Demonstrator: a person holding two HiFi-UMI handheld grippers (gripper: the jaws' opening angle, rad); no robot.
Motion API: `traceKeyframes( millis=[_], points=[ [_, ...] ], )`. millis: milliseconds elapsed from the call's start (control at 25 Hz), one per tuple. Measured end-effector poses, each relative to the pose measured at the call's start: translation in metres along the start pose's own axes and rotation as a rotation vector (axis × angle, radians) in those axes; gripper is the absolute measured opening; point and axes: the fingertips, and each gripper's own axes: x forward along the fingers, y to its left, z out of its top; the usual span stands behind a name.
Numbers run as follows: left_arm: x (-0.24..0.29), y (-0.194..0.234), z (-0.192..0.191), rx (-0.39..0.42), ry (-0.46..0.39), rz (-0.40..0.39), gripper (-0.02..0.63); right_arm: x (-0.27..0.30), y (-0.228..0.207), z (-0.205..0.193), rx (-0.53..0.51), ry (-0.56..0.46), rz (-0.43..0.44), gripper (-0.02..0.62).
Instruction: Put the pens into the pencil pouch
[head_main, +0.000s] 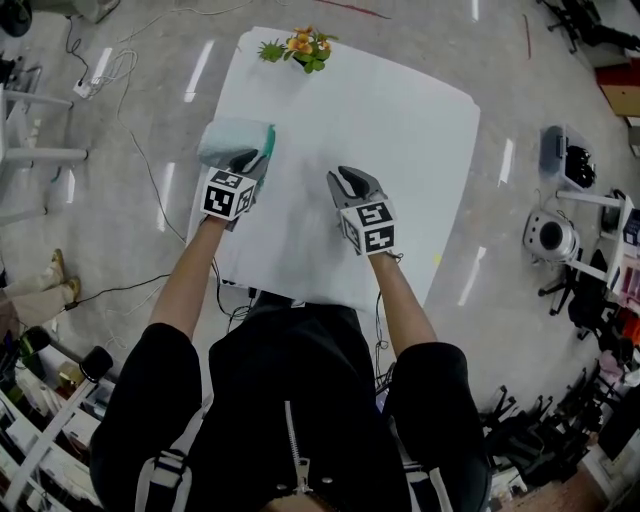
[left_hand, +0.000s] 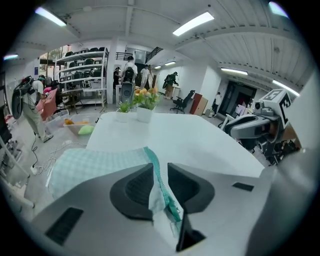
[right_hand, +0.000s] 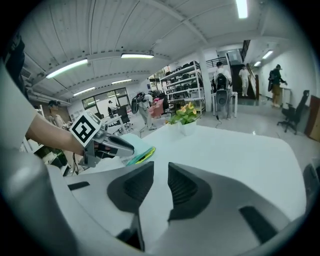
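Pencil pouch (head_main: 232, 138) is lying at the white table's (head_main: 400, 160) left edge, its teal zipper edge sitting loosely between the left gripper's (left_hand: 160, 174) slightly parted jaws. Right gripper (head_main: 347, 181) is hovering nearby, narrowly open and empty. Potted flowers (head_main: 303, 47) are standing at the far edge.

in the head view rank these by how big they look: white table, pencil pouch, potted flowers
1. white table, by far the largest
2. pencil pouch and potted flowers look about alike. The pouch is partly covered, so I won't rank one above the other.
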Motion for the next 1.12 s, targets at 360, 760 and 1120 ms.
traceKeyframes(
  millis=[360,760,1120],
  points=[
    [-0.061,-0.014,0.033,0.035,-0.149,0.018,0.081,-0.029,0.012,0.027,-0.048,-0.093,-0.063,0.054],
    [-0.13,-0.039,0.072,0.099,-0.326,0.017,0.04,-0.067,0.023,0.057,-0.049,-0.204,-0.131,0.009],
    [-0.179,-0.051,0.106,0.145,-0.457,0.025,0.035,-0.114,0.044,0.099,-0.073,-0.315,-0.182,0.009]
  ],
)
